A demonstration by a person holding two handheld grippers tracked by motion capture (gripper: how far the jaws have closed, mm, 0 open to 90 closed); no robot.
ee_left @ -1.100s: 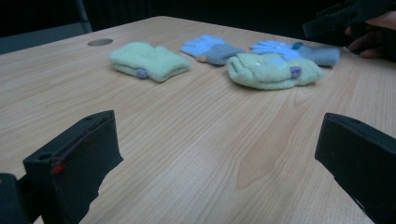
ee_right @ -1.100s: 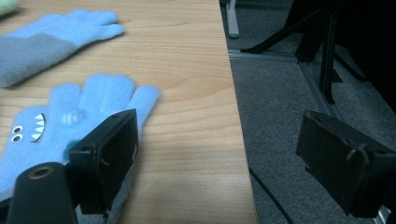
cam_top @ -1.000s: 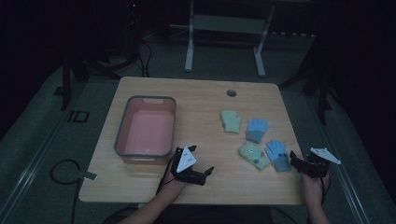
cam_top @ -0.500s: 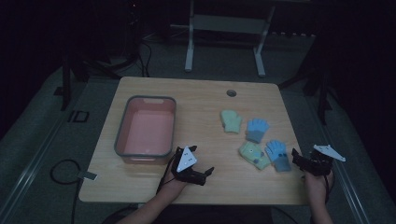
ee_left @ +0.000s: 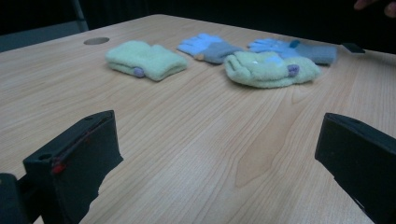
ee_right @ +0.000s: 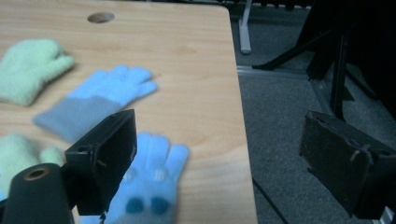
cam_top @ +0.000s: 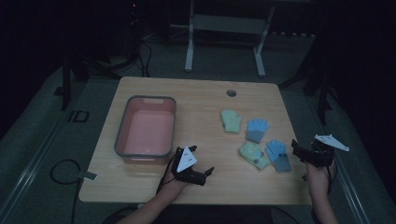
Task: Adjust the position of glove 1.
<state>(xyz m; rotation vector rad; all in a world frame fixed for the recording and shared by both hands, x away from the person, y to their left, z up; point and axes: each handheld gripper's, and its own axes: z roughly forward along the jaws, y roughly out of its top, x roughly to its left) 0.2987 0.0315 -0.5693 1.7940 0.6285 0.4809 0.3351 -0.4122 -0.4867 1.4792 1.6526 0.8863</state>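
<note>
Dim room, wooden table (cam_top: 196, 100) lit from above. Four small gloves lie in a loose cluster on the right half: a pale green mitten (cam_top: 230, 120) farthest back, a blue glove with a grey cuff (cam_top: 256, 129) just beside it, and nearer the person a second green mitten (cam_top: 254, 154) touching a second blue glove (cam_top: 278, 155). A pink tub with a grey rim (cam_top: 122, 135) sits on the left half, well apart from the gloves and with nothing in it; my guess is it waits there as the drop-off, placed on the left hand's side so that hand can reach it. The right gripper (cam_top: 301, 151) hangs at the table's right edge, just beside the near blue glove, jaws spread wide; in the right gripper view that glove (ee_right: 149, 186) lies under and beyond the left-hand jaw, while the other jaw stands over the floor off the table's edge, so the gripper is not yet centred on anything. It reads as an approach from the side toward the closest glove. The left gripper (cam_top: 201, 173) rests low near the front edge, between tub and gloves, jaws also wide apart and holding nothing; its own view looks flat across the bare wood toward the near green mitten (ee_left: 271, 69), which suggests it is parked facing the pile, ready to take its turn. The gloves lie flat, soft, likely easy to pinch at a cuff.
</note>
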